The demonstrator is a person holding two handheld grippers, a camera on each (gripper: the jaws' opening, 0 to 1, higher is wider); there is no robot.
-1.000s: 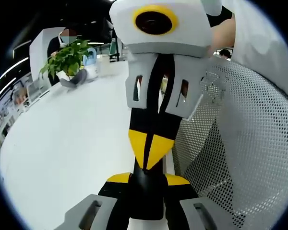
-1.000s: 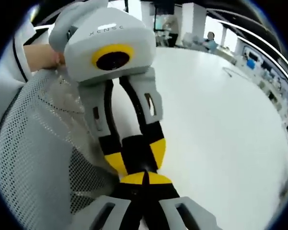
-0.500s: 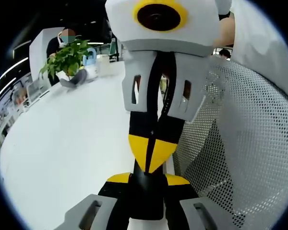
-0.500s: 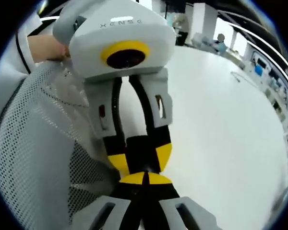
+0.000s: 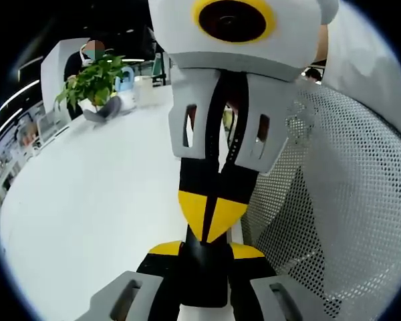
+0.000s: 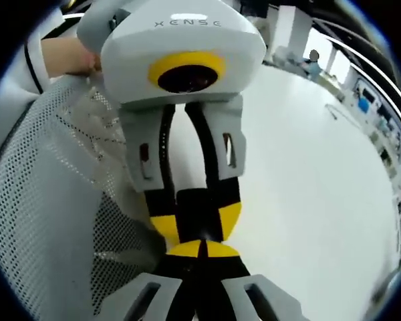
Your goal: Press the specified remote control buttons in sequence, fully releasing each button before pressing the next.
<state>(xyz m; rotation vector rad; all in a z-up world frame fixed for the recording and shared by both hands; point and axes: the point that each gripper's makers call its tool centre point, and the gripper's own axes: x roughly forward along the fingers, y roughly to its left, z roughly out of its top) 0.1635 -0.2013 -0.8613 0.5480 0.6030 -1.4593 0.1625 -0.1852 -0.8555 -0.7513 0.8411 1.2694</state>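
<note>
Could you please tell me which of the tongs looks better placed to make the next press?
Right, probably. The right tongs are shut to a point that meets the end of the black object, while the left tongs are busy clamping that object. No buttons are discernible.

Right gripper (image 5: 212, 221) crossing ahead of the left jaws, its top cut off by the frame edge, left gripper (image 6: 195, 227) hiding the white table (image 6: 307, 180) behind it, distant shelves too blurred to tell.
</note>
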